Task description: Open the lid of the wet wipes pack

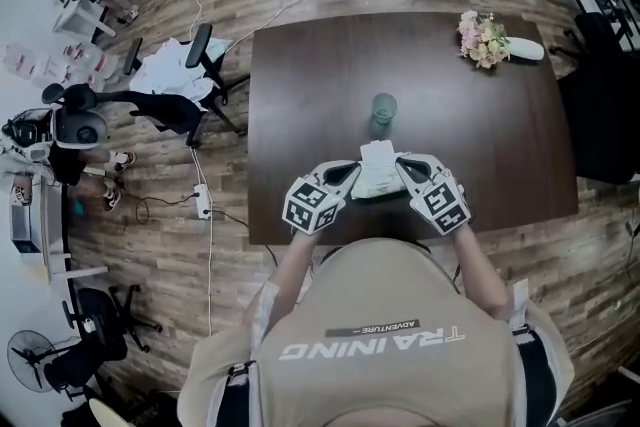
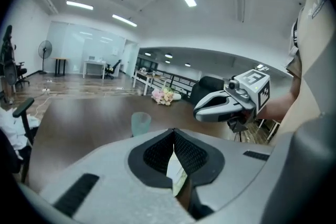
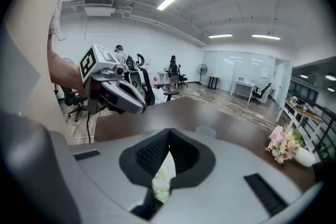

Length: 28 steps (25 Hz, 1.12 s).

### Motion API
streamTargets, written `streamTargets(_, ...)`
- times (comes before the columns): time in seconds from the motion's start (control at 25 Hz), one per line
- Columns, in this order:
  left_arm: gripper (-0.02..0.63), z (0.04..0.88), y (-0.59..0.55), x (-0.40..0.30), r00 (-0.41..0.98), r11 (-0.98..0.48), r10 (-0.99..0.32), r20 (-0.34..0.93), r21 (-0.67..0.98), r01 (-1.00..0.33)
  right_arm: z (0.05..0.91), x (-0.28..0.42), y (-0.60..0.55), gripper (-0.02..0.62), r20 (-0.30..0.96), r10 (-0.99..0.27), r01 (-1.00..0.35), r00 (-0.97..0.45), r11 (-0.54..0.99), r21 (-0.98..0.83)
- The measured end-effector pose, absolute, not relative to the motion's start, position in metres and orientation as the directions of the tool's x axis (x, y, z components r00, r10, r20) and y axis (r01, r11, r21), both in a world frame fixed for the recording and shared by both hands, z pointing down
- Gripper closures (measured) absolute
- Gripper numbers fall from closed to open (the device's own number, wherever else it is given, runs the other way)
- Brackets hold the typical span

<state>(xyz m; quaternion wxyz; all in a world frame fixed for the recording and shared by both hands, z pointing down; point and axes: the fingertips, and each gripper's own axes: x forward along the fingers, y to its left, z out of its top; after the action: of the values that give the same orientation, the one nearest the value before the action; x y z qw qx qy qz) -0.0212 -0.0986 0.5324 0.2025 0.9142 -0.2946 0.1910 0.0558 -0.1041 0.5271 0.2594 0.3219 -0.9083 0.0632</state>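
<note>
The back of the person's shirt [image 1: 385, 365] carries 2 prints, both upside down in the head view: large pale letters "TRAINING", and on a small dark strip "ADVENTURE —". The left marker cube [image 1: 312, 205] and right marker cube [image 1: 443, 203] bear black-and-white square patterns, no letters. Print on the wet wipes pack [image 1: 378, 165] cannot be read.

Your left gripper [image 1: 350, 172] and right gripper [image 1: 406, 166] cover both ends of the wet wipes pack [image 1: 378, 161]; its lid cannot be made out, and each gripper view shows only a sliver.
</note>
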Motion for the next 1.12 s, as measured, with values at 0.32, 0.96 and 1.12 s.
streamTargets(0.32,0.597,0.441,-0.116,-0.021,0.775,-0.776,-0.551,0.311,0.15,-0.612,0.476,0.051,-0.105,0.581,0.469,-0.6,-0.601,-0.648,0.781,0.168)
streamTargets(0.96,0.597,0.305,-0.106,-0.047,0.754,-0.755,-0.656,0.034,-0.01,-0.656,0.347,0.043,-0.106,0.581,0.13,-0.7,-0.703,-0.703,0.71,0.022)
streamTargets(1.12,0.597,0.295,-0.105,-0.062,0.738,-0.738,-0.675,0.001,0.002,-0.675,0.328,0.044,-0.1,0.581,0.082,-0.726,-0.725,-0.683,0.687,0.044)
